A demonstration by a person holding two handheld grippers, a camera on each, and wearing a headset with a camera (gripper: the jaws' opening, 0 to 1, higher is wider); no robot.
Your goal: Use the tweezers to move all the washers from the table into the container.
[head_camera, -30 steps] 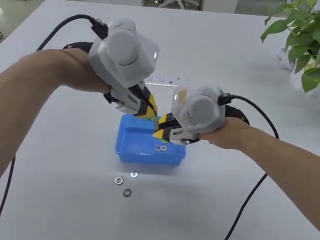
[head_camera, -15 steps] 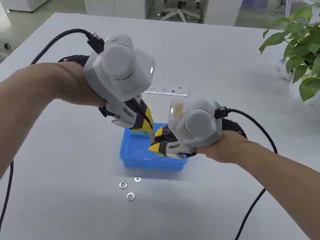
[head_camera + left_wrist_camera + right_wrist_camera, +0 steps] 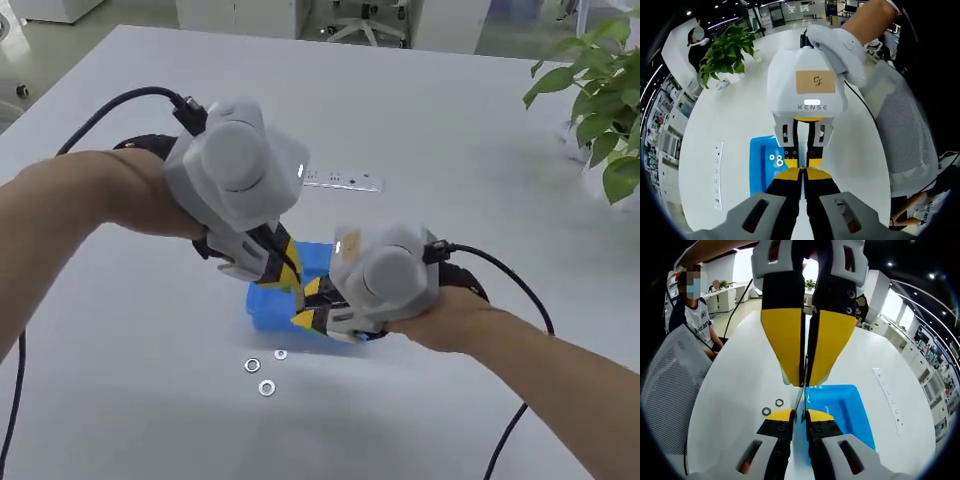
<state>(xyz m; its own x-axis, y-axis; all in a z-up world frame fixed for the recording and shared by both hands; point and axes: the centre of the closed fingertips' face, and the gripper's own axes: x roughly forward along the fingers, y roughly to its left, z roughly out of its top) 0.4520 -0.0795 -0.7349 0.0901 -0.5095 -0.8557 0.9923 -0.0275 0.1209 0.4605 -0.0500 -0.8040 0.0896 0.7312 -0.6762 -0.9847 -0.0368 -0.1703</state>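
My left gripper [image 3: 292, 275] and my right gripper [image 3: 305, 308] meet tip to tip over the near edge of the blue container [image 3: 265, 308]. Thin metal tweezers [image 3: 802, 390] run from between the left gripper's [image 3: 805, 380] yellow jaws down into the right gripper's [image 3: 801, 416] jaws; both are shut on them. In the left gripper view my left gripper [image 3: 802, 172] faces the right gripper [image 3: 802, 160] above the container [image 3: 760, 170], which holds two washers [image 3: 776, 160]. Three washers [image 3: 266, 370] lie on the table just before the container, two of them [image 3: 772, 407] in the right gripper view.
A white power strip [image 3: 340, 181] lies beyond the container. A potted plant [image 3: 600, 90] stands at the table's far right. Cables trail from both grippers. A seated person [image 3: 690, 310] and a mesh chair [image 3: 670, 385] are beside the table.
Both grippers have come lower and nearer, from over the container's middle to its near edge, closer to the loose washers. The washers inside the container are now hidden in the head view.
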